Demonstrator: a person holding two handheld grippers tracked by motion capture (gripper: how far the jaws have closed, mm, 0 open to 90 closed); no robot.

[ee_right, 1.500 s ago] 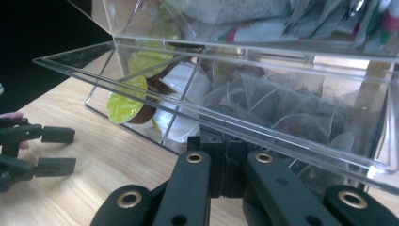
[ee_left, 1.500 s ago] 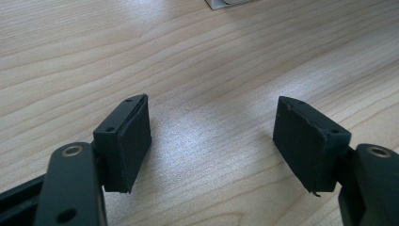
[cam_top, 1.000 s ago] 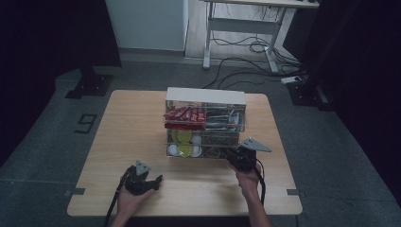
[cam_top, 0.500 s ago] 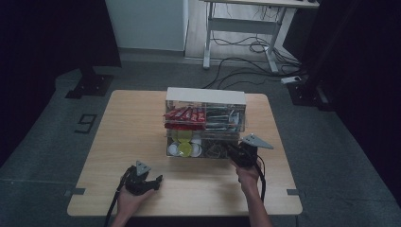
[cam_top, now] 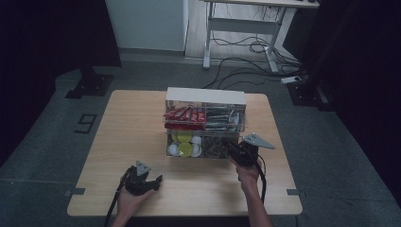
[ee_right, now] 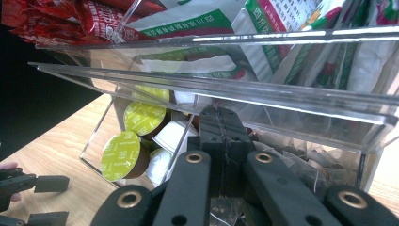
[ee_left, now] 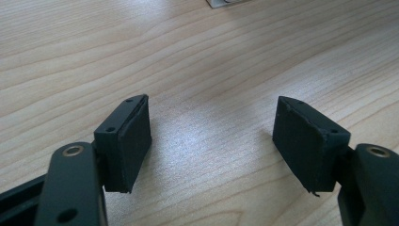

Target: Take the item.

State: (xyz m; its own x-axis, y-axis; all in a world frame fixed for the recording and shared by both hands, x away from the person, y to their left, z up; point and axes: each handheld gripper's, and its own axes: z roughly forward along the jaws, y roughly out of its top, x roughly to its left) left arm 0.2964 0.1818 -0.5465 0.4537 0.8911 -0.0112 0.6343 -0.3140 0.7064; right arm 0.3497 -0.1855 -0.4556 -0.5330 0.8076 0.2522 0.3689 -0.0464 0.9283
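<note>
The clear acrylic organizer (cam_top: pixel 205 124) stands mid-table, and the right gripper (ee_right: pixel 221 136), at its 5 o'clock corner, pokes tightly closed jaws into the lower tea-bag compartment beside the coffee capsules (ee_right: pixel 123 155). The left gripper (cam_top: pixel 140 178), at 7 o'clock, rests well apart on the wooden table (ee_left: pixel 197 56), jaws apart and empty.

Clear acrylic organizer (cam_top: pixel 205 124) mid-table, coffee pods (ee_right: pixel 123 156) in its lower left compartment

Yellow-green capsule lids (ee_right: pixel 123 155) (white capsules (ee_right: pixel 173 134))

Grey floor (cam_top: pixel 42 156), white wall panel (cam_top: pixel 146 23), metal desk frame (cam_top: pixel 241 23), trailing cables (cam_top: pixel 236 61).
</note>
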